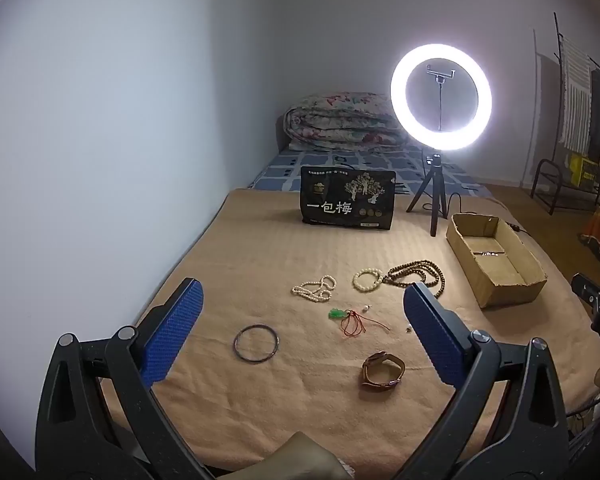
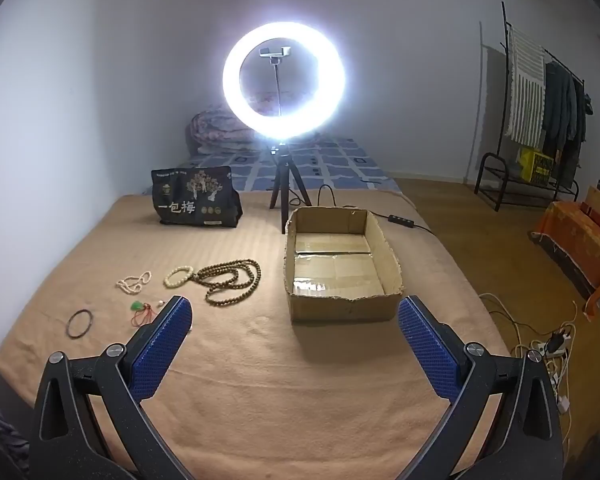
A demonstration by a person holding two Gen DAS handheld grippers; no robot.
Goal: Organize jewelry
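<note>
Jewelry lies on a tan blanket (image 1: 260,264). In the left wrist view I see a dark bangle (image 1: 256,343), a brown leather watch (image 1: 382,371), a green pendant on red cord (image 1: 347,319), a white pearl necklace (image 1: 315,289), a cream bead bracelet (image 1: 368,279) and a brown bead necklace (image 1: 418,275). An open, empty cardboard box (image 2: 340,264) stands to the right. My left gripper (image 1: 300,320) is open above the jewelry. My right gripper (image 2: 296,332) is open and empty, in front of the box.
A lit ring light on a tripod (image 2: 284,80) and a black snack bag (image 2: 196,202) stand at the back of the blanket. A folded quilt (image 1: 340,120) lies behind. A clothes rack (image 2: 540,112) and floor cables (image 2: 540,344) are at the right.
</note>
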